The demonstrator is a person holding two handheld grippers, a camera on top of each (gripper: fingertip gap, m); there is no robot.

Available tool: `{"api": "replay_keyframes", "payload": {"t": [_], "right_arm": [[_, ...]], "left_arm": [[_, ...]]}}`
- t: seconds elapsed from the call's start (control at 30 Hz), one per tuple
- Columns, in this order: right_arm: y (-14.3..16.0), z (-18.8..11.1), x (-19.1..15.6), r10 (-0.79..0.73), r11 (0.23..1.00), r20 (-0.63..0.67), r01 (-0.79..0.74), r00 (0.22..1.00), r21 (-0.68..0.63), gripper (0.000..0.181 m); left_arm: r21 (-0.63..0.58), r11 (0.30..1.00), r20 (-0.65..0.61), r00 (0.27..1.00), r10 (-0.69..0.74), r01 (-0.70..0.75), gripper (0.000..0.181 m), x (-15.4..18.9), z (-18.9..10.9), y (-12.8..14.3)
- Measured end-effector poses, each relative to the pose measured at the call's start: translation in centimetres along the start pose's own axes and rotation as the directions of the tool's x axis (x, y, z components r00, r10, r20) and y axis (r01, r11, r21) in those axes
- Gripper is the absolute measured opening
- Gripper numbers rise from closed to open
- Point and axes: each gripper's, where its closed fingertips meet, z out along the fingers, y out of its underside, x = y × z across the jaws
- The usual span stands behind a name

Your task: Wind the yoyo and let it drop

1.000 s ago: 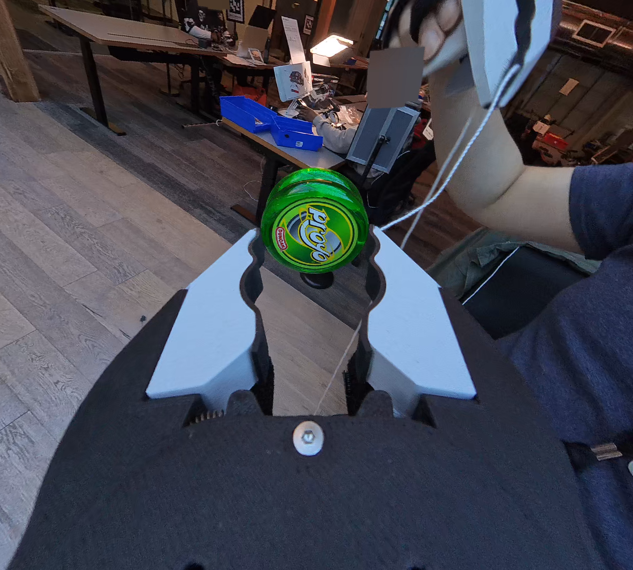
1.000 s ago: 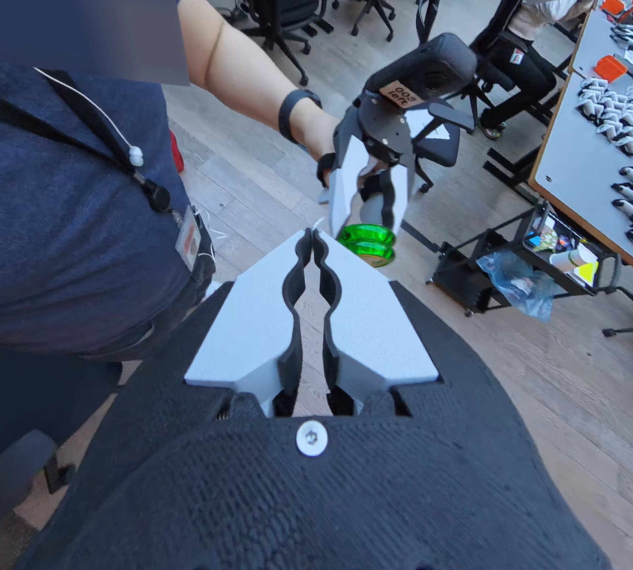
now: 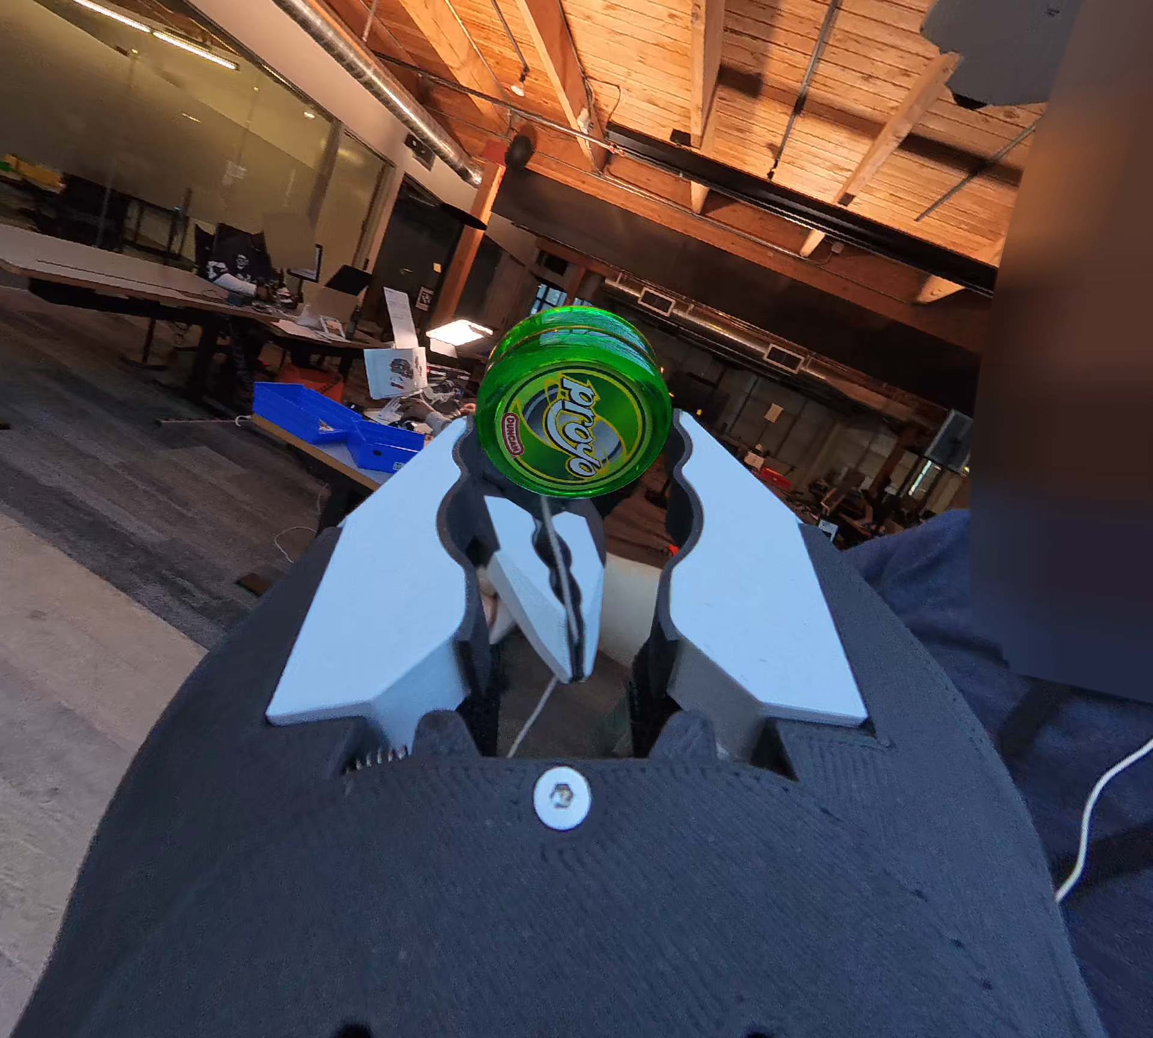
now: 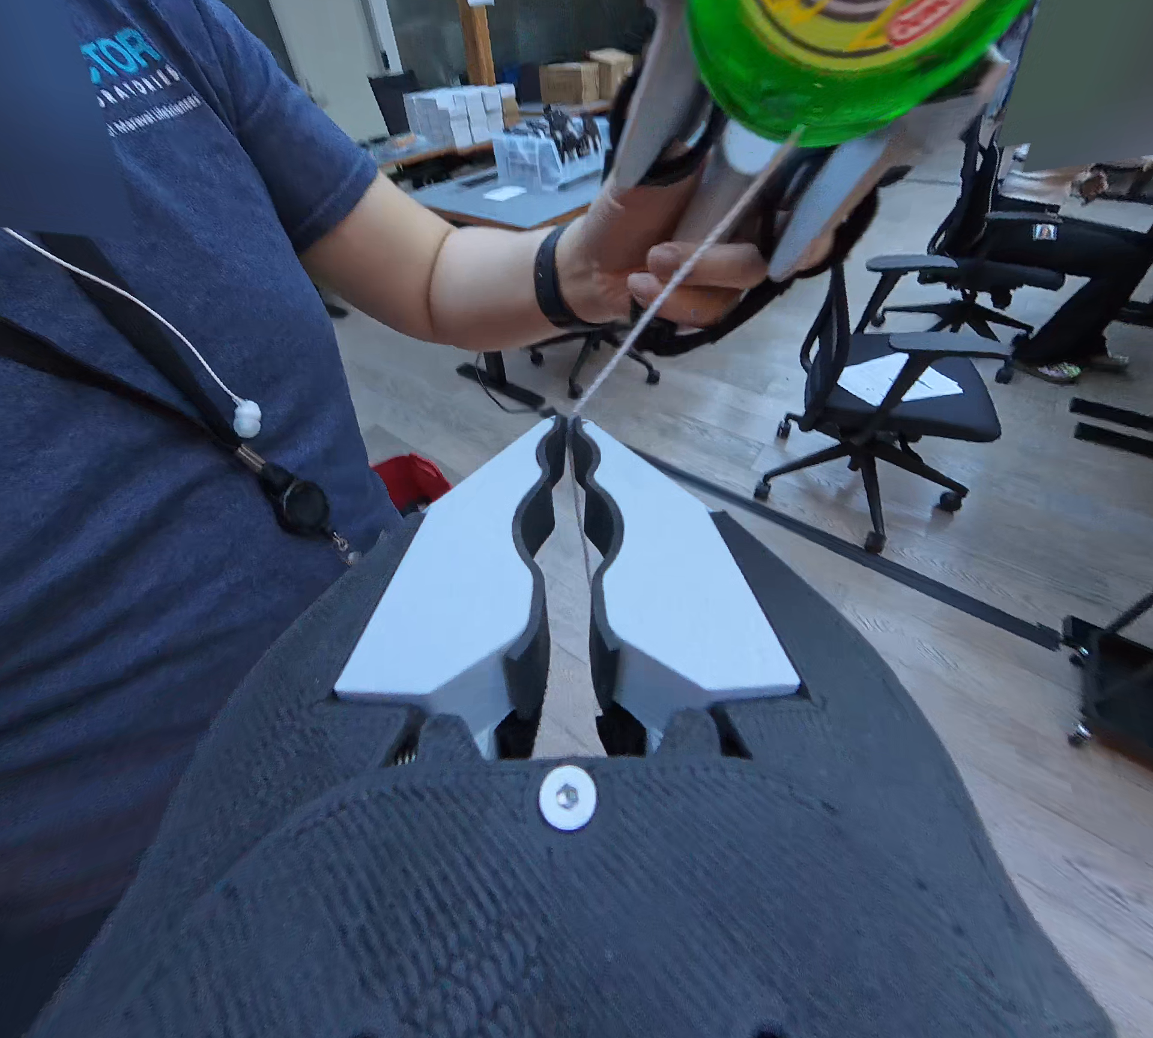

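Note:
A clear green yoyo [image 3: 568, 409] sits clamped edge to edge between the fingertips of my left gripper [image 3: 571, 425], which is tilted up toward the ceiling. My right gripper [image 4: 569, 422] is shut on the white string [image 4: 661, 284], which runs taut from its tips up to the yoyo [image 4: 861, 10] close above. In the left wrist view the right gripper [image 3: 561, 590] is just under the yoyo, between my left fingers, with the string [image 3: 552, 528] pinched in it. In the right wrist view a hand holds the left gripper, and one of its fingers [image 4: 655, 91] shows beside the yoyo.
The person's torso in a blue shirt [image 4: 156, 447] fills the left. Black office chairs [image 4: 873, 403] stand on the wood floor, with a seated person [image 4: 1060, 272] at right. A table with blue bins [image 3: 337, 422] stands beyond. A red object [image 4: 412, 478] lies low. The left gripper's tips are roughly 11 centimeters from the right gripper's.
My left gripper has tilted up from the floor toward the ceiling, still holding the yoyo. My right gripper has moved from above right of the yoyo to just below it, and the string is now short and taut.

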Motion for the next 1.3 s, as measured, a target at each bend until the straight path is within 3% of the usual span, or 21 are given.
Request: {"api": "replay_keyframes", "payload": {"t": [0.03, 0.2, 0.33, 0.43, 0.6, 0.8, 0.93, 1.1, 1.2, 1.3], "right_arm": [[-0.4, 0.3, -0.5, 0.019, 0.998, 0.021, -0.020, 1.000, 0.059, 0.000], [-3.5, 0.2, -2.9, 0.074, 0.949, 0.141, -0.113, 0.987, 0.294, 0.000], [-7.0, -1.5, -4.0, 0.021, 0.931, 0.124, -0.064, 0.992, 0.358, 0.000], [-8.9, -2.9, -3.1, 0.015, 0.947, 0.040, -0.027, 0.999, 0.320, 0.000], [-9.6, -4.6, 0.3, 0.017, 0.989, -0.110, -0.001, 0.994, 0.146, 0.000], [-8.8, -5.5, 2.6, -0.017, 0.997, -0.137, 0.006, 0.990, -0.078, 0.000], [-6.5, -6.5, 4.9, 0.009, 0.978, -0.158, -0.042, 0.987, -0.206, 0.000], [-1.7, -6.3, 6.4, 0.133, 0.953, -0.155, -0.170, 0.979, -0.252, 0.000], [0.3, -4.5, 4.7, 0.158, 0.960, -0.073, -0.170, 0.985, -0.220, 0.000], [1.2, -2.4, 2.3, 0.157, 0.975, 0.011, -0.153, 0.988, -0.163, 0.000]], "left_arm": [[0.006, 1.000, 0.022, 1.000, -0.005, 0.004, 0.059, -0.6, -0.2, -0.2], [-0.100, 0.991, 0.210, 0.972, 0.108, -0.088, 0.059, -4.2, -1.1, 1.2], [-0.195, 0.974, 0.263, 0.950, 0.166, -0.117, 0.058, -5.4, -1.4, 3.0], [-0.239, 0.965, 0.242, 0.956, 0.166, -0.107, 0.059, -5.3, -1.3, 4.4], [-0.325, 0.941, 0.163, 0.975, 0.153, -0.093, 0.059, -3.8, -0.6, 7.1], [-0.432, 0.897, 0.119, 0.980, 0.161, -0.095, 0.059, -2.7, 0.2, 10.3], [-0.408, 0.910, 0.048, 0.993, 0.107, -0.078, 0.059, -0.8, 0.9, 10.8], [-0.262, 0.965, -0.079, 0.997, -0.014, -0.007, 0.059, 2.4, 1.5, 8.4], [-0.150, 0.988, -0.093, 0.994, -0.049, 0.035, 0.059, 2.8, 1.4, 6.1], [-0.073, 0.997, -0.027, 0.999, -0.037, 0.035, 0.059, 1.2, 0.8, 4.1]]}}
